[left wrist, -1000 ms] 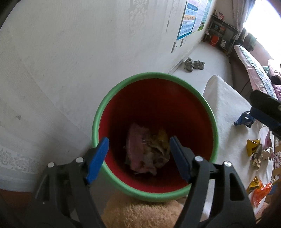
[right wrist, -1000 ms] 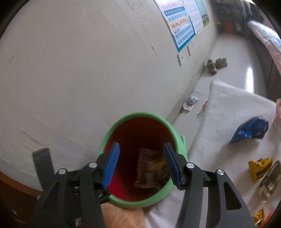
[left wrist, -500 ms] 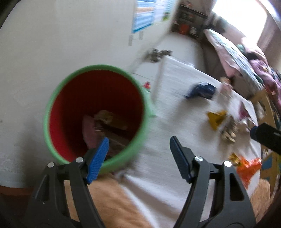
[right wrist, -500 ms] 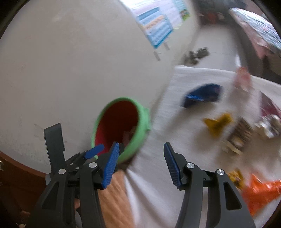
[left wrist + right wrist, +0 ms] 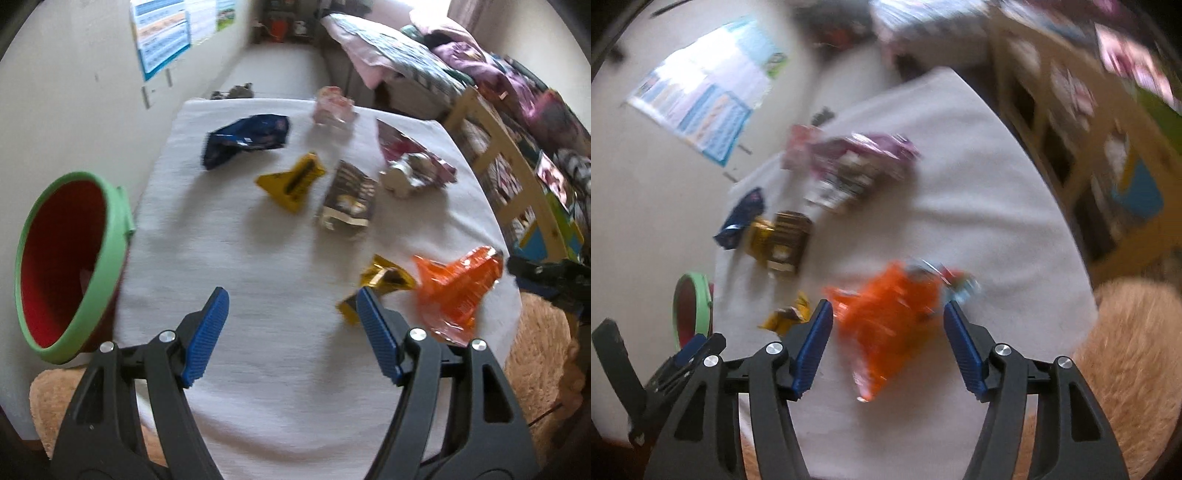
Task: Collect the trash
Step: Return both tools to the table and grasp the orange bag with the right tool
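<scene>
Both of my grippers had swung off the bin (image 5: 70,258) and out over the cloth (image 5: 258,350). My right gripper (image 5: 886,347) was widening, empty — the orange wrapper (image 5: 890,317) lay straight ahead between its fingers, untouched, long axis running toward the cloth's near edge. My left gripper (image 5: 291,332) gaped empty, a gold wrapper (image 5: 380,284) by its right finger. Right was nearer the orange one. Off the cloth's left edge, the bin's contents were barely visible.

Red bin (image 5: 55,266) – green rim, orange wrapper (image 5: 456,291), yellow wrapper (image 5: 291,182), navy wrapper (image 5: 245,142), white cloth (image 5: 258,277)
</scene>
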### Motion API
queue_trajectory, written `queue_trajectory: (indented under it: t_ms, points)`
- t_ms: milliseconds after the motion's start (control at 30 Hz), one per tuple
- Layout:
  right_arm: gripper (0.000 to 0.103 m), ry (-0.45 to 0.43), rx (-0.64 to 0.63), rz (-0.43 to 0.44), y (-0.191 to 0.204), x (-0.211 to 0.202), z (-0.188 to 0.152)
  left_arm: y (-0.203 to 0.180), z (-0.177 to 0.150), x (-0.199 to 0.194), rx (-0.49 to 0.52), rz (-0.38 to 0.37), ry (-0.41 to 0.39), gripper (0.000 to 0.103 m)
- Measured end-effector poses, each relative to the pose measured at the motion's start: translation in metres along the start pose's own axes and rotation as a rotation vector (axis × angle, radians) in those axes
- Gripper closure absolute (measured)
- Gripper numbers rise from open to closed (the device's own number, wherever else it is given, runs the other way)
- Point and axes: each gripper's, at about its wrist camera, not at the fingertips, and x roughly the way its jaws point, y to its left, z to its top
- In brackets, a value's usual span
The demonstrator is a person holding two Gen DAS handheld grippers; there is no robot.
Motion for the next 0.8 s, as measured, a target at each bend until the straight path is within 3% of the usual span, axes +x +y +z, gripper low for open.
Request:
queue_trajectory:
  t_ms: [133,333,533,800]
  points:
    - [0.04,0.056,0.005,0.012,0.003,0.024,0.0,-0.012,0.0,0.0,0.027,0.001,0.007,0.034]
    - [0.038,0.044,-0.068,-0.003,0.02,0.049,0.016,-0.017,-0.004,0.007,0.04,0.004,0.042,0.034]
    - [0.063,0.003,-0.172,0.011,0.03,0.053,0.018,-0.027,-0.006,0.013,0.064,-0.01,0.065,0.034]
    - [0.065,-0.082,-0.176,0.021,0.018,0.035,0.017,-0.031,-0.014,0.033,0.072,-0.006,0.124,0.034]
